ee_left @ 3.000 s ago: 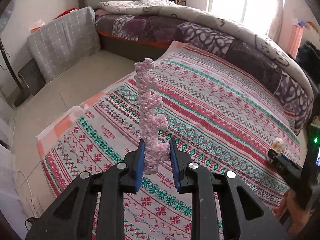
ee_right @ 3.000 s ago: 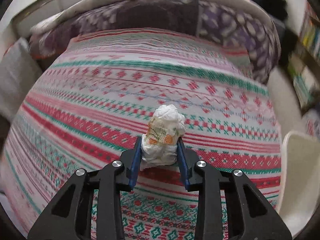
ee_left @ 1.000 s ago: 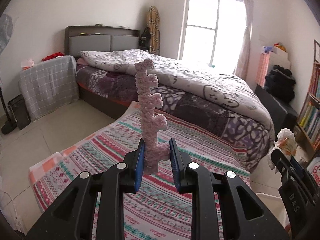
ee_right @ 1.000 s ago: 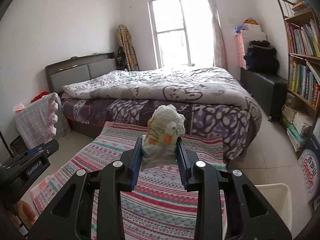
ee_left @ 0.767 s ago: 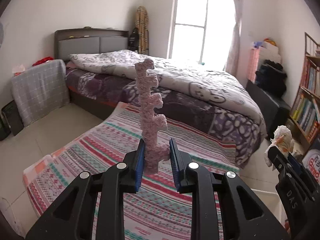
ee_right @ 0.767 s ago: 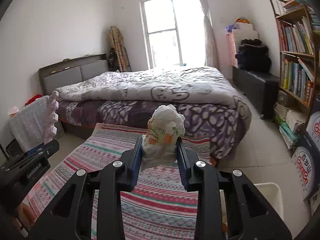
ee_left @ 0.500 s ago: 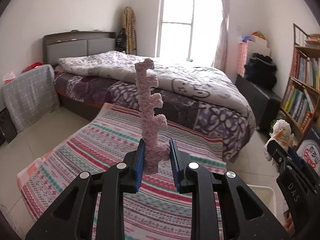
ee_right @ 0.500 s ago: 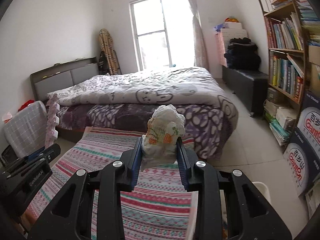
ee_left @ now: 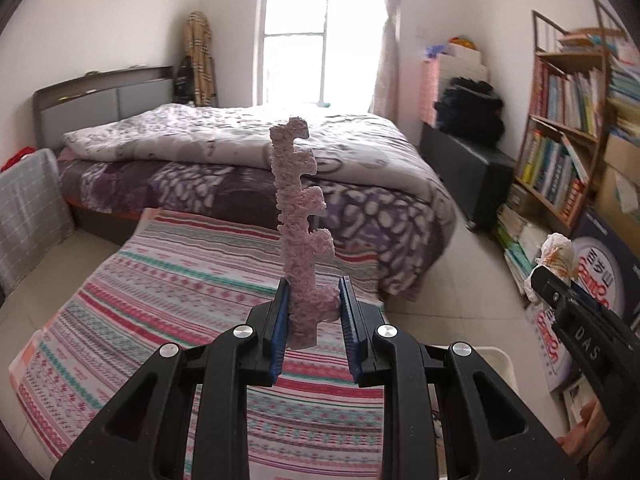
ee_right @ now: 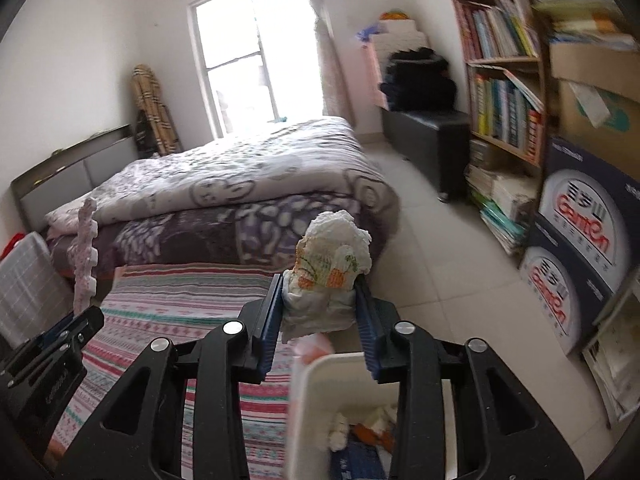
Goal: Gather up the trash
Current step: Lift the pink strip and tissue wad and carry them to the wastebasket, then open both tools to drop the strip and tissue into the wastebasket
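My left gripper is shut on a tall pink notched foam strip that stands upright between the blue pads. It also shows at the left in the right wrist view. My right gripper is shut on a crumpled white wad of paper with an orange and green print, held just above a white bin with scraps inside. The wad also shows in the left wrist view, and the bin's rim sits behind my left fingers.
A striped red, green and white mat covers the floor before a bed with a purple and white quilt. A bookshelf and stacked printed boxes line the right wall. A grey checked cloth lies at the left.
Both grippers have lifted from the mat and swung right toward the bookshelf side, each still holding its item. The white bin has come under my right gripper.
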Tool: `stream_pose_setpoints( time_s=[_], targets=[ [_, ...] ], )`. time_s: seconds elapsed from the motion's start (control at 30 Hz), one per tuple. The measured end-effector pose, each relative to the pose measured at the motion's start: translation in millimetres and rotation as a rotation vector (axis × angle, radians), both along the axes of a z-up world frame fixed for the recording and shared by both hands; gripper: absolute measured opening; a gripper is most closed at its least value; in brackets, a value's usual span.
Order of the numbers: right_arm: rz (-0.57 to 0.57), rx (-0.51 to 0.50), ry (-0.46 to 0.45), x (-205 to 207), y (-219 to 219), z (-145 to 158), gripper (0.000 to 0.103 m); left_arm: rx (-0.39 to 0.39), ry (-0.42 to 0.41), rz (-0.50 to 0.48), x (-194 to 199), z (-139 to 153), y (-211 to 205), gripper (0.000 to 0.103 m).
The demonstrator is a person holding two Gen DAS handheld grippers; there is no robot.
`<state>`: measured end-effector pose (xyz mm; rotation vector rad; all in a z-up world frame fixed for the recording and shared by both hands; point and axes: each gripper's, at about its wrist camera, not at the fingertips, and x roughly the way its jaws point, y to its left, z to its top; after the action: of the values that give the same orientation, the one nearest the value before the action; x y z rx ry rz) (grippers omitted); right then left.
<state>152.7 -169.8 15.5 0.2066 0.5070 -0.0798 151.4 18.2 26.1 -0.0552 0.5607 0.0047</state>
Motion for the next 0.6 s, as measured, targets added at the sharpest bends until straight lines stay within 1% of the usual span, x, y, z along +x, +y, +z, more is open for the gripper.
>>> stream_pose_setpoints(
  time_s=[0.03, 0.1, 0.2, 0.27, 0.37, 0.43, 0.57, 0.6],
  targets=[
    [-0.015, 0.004, 0.009, 0, -7, -1, 0.039, 0.002, 0.002, -0.012, 1, -1, -6, 0.024],
    [-0.053, 0.024, 0.021, 0, -24, -4, 0.054, 0.008, 0.010, -0.042, 2, -5, -22, 0.024],
    [-0.107, 0.044, 0.019, -6, -46, -5, 0.062, 0.017, 0.023, -0.081, 4, -11, -43, 0.024],
    [-0.137, 0.053, 0.015, -10, -59, -6, 0.064, 0.023, 0.034, -0.106, 5, -16, -56, 0.024],
    [-0.184, 0.071, 0.007, -14, -79, -6, 0.074, 0.042, 0.051, -0.152, 6, -23, -78, 0.024],
    [-0.213, 0.080, 0.002, -17, -91, -6, 0.077, 0.054, 0.060, -0.179, 5, -28, -92, 0.024],
    [-0.290, 0.103, -0.006, -26, -119, -9, 0.091, 0.066, 0.085, -0.250, 3, -36, -119, 0.025],
    [-0.308, 0.119, -0.005, -29, -127, -11, 0.092, 0.067, 0.092, -0.266, 3, -38, -124, 0.026]
  ],
)
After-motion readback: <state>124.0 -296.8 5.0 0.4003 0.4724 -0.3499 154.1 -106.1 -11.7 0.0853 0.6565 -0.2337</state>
